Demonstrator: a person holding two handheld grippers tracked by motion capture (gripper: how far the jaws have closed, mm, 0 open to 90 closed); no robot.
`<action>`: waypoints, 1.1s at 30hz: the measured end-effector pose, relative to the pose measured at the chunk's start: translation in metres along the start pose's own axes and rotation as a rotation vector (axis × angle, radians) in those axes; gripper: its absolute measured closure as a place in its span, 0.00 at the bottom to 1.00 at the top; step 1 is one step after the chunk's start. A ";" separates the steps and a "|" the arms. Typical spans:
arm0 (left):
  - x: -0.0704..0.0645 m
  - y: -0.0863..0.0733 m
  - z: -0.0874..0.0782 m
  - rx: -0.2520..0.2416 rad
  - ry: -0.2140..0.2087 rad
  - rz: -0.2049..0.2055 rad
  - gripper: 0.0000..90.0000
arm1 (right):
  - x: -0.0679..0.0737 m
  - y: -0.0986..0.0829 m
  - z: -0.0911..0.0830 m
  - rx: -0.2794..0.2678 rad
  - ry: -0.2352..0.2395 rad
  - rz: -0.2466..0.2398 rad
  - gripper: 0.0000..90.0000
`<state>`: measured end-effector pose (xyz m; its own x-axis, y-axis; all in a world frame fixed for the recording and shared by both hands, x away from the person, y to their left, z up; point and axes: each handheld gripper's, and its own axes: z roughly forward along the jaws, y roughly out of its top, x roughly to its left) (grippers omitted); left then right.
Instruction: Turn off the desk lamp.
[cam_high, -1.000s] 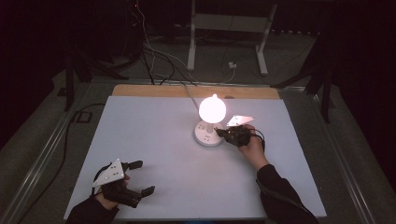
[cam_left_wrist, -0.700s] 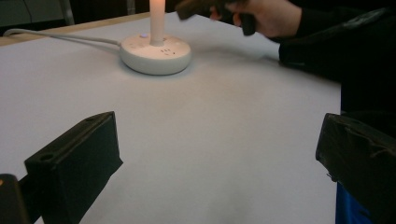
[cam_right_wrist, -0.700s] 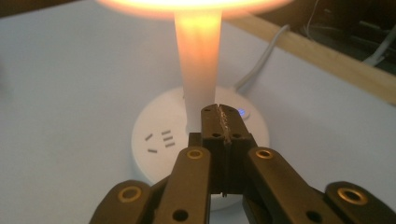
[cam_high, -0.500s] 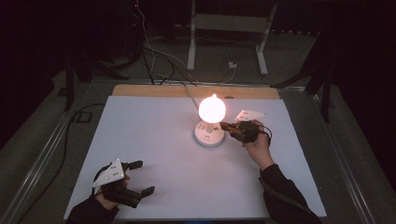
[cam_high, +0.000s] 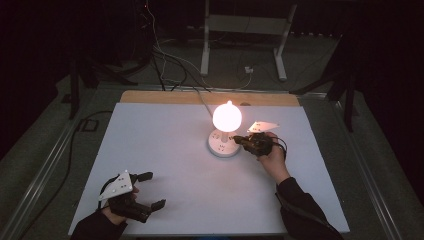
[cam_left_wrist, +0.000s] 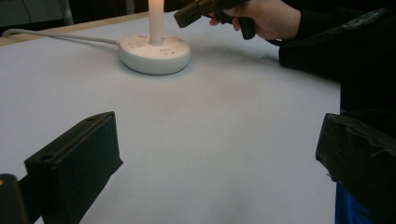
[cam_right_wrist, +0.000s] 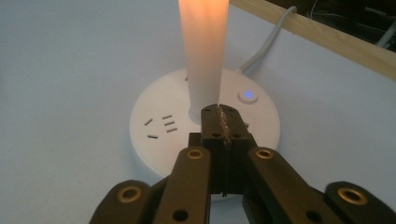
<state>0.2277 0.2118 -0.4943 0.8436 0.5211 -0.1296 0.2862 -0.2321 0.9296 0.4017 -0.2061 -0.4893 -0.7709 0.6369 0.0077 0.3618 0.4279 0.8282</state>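
Observation:
A round white socket base (cam_high: 220, 146) stands mid-table with a glowing bulb (cam_high: 227, 116) rising from it. My right gripper (cam_high: 237, 140) is shut with nothing between its jaws, its tips just over the base's right rim. In the right gripper view the shut tips (cam_right_wrist: 219, 114) sit close in front of the bulb's lit stem (cam_right_wrist: 204, 46), beside a blue-lit button (cam_right_wrist: 248, 95). My left gripper (cam_high: 152, 190) rests open at the front left of the table. In the left gripper view its jaws (cam_left_wrist: 215, 154) stand wide apart, far from the base (cam_left_wrist: 155, 53).
A white cable (cam_right_wrist: 268, 42) runs from the base toward the table's wooden far edge (cam_high: 210, 97). The white tabletop (cam_high: 165, 150) stretches between the two grippers. A metal stand (cam_high: 245, 30) and loose cables lie on the floor beyond.
My right gripper has shifted slightly right beside the base, still shut. The bulb stays lit. The left gripper has not moved.

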 end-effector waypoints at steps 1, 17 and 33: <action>0.000 0.000 0.000 0.004 0.001 0.003 0.00 | 0.000 -0.002 0.002 0.001 0.001 0.012 1.00; 0.000 0.000 0.000 0.002 0.002 0.001 0.00 | 0.001 -0.011 0.015 0.038 -0.011 0.014 1.00; 0.000 0.000 0.000 -0.002 0.000 -0.001 0.00 | 0.000 -0.011 0.014 0.044 -0.016 0.011 1.00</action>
<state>0.2277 0.2119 -0.4945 0.8431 0.5216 -0.1308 0.2863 -0.2294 0.9303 0.4055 -0.2018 -0.5060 -0.7585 0.6516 0.0080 0.3936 0.4484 0.8025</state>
